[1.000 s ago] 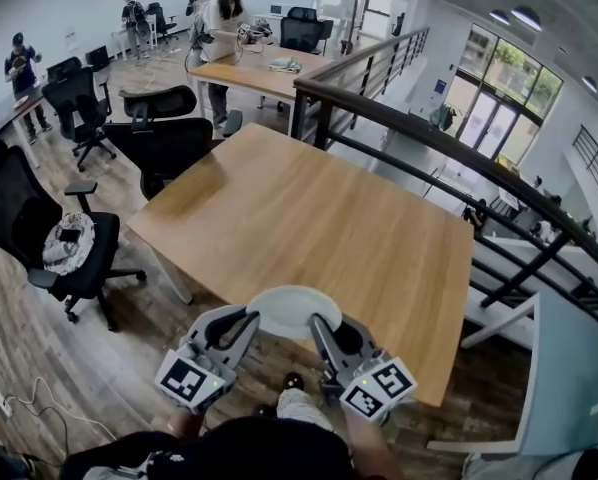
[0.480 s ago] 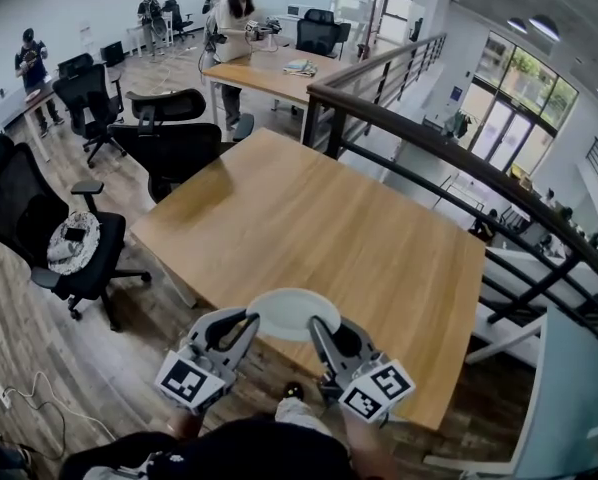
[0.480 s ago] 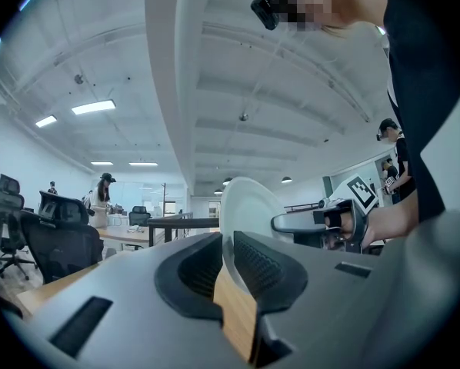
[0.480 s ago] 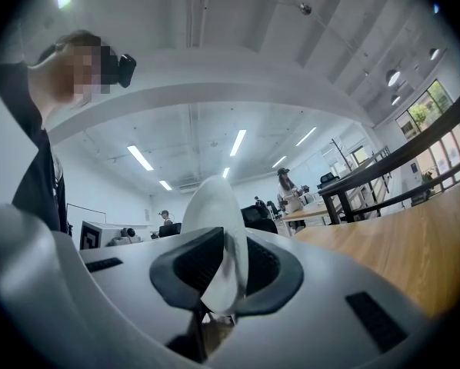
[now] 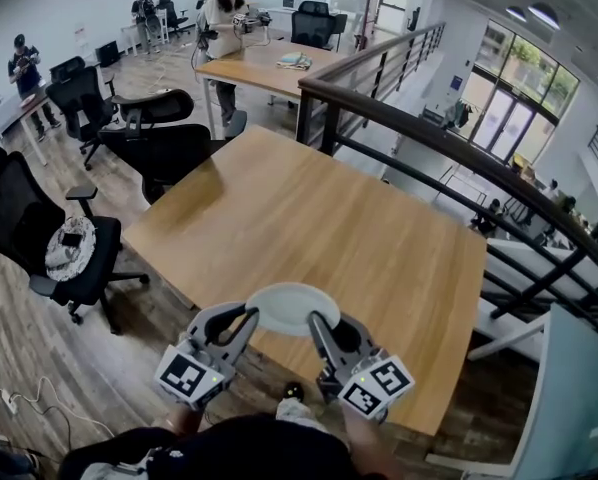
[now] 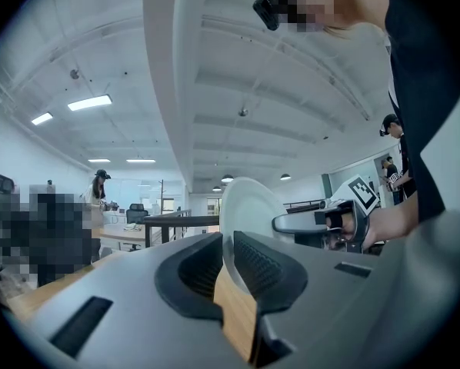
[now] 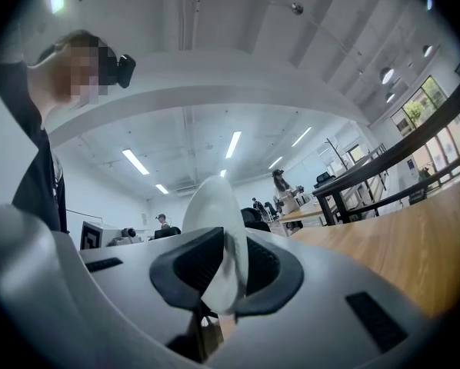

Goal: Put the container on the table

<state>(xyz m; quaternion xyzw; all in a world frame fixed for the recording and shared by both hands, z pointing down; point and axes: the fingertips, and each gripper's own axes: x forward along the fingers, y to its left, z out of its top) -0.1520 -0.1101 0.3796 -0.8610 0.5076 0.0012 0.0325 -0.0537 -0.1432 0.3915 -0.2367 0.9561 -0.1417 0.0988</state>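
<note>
Container: a shallow, round, white container, held level by its rim between the two grippers. In the head view it sits over the near edge of the table. Whether its underside touches the wood cannot be told.
Left gripper: the left gripper has its jaws drawn narrow and clamped on the container's left rim. In the left gripper view the thin white edge runs between the two dark pads.
Right gripper: the right gripper also has its jaws nearly together, pinching the right rim. In the right gripper view the rim stands wedged between the pads.
Table: a wide wooden table with a bare top, one corner pointing toward the person.
Chairs: black office chairs stand just beyond the table's left side. Another chair stands farther left with a pale bundle on its seat.
Railing: a dark metal railing runs along the far right side of the table.
Background: a second wooden desk stands farther back, with a person beside it.
</note>
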